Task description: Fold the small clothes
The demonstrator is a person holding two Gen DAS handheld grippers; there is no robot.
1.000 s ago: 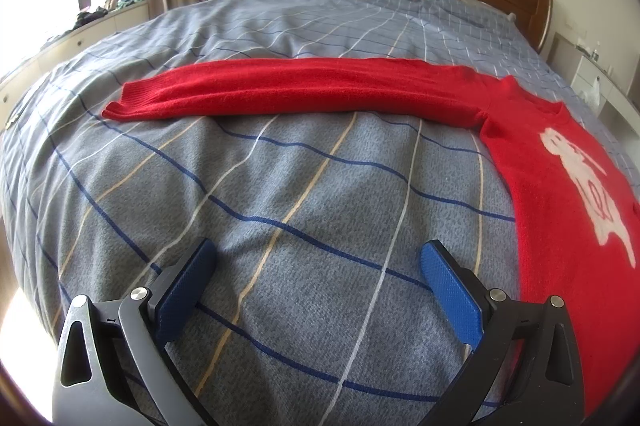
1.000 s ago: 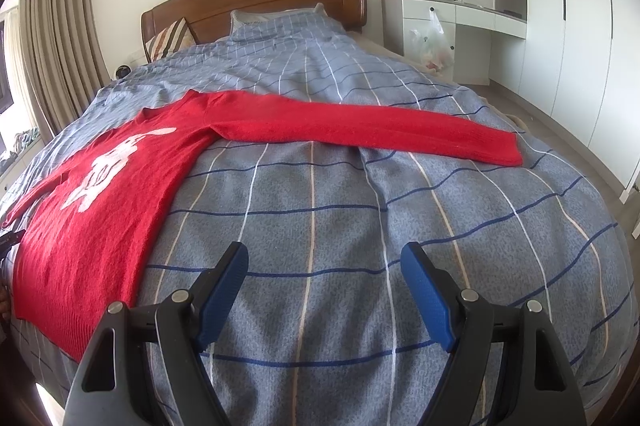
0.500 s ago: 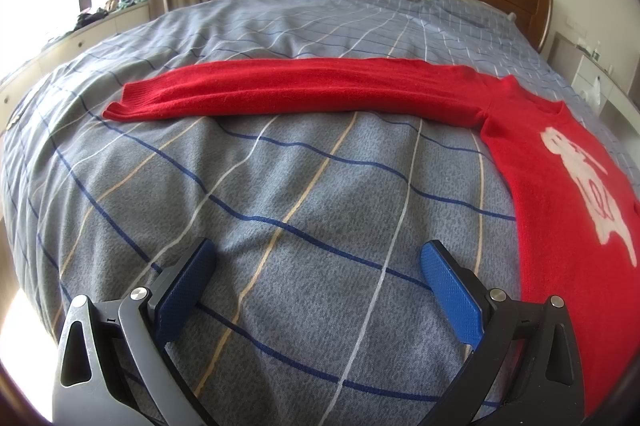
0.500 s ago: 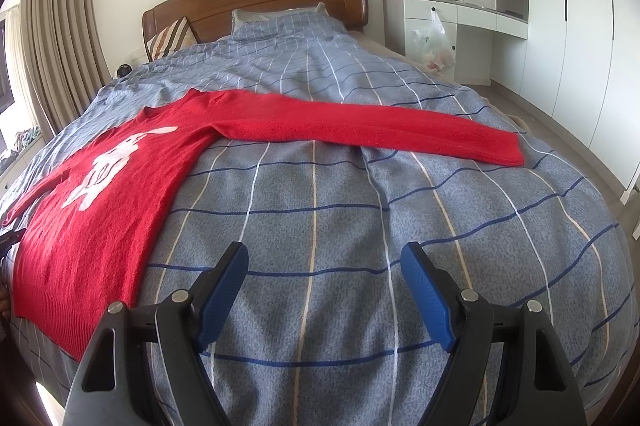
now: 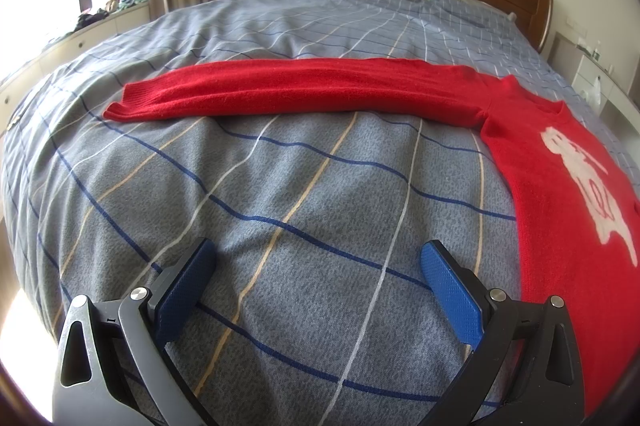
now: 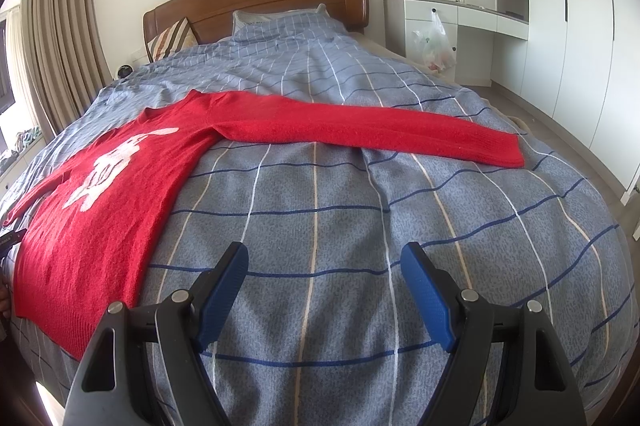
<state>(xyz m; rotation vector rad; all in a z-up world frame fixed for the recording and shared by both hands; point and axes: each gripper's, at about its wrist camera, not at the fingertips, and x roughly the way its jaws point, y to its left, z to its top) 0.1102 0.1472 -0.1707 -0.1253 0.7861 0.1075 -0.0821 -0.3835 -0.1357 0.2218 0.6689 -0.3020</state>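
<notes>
Left gripper (image 5: 318, 258): jaws wide apart, nothing between them, hanging over bare grey checked duvet (image 5: 280, 193). Ahead, red knitted sweater (image 5: 552, 185) flat on the bed, one sleeve (image 5: 288, 93) straight out to the left, ribbed cuff at its end; white motif (image 5: 584, 181) on the chest, no legible writing.

Right gripper (image 6: 324, 266): jaws likewise spread, empty, above the duvet (image 6: 360, 209). Sweater (image 6: 96, 226) lying to the left, other sleeve (image 6: 376, 133) stretched rightward across the bed. White motif (image 6: 116, 165) unreadable as text.
</notes>
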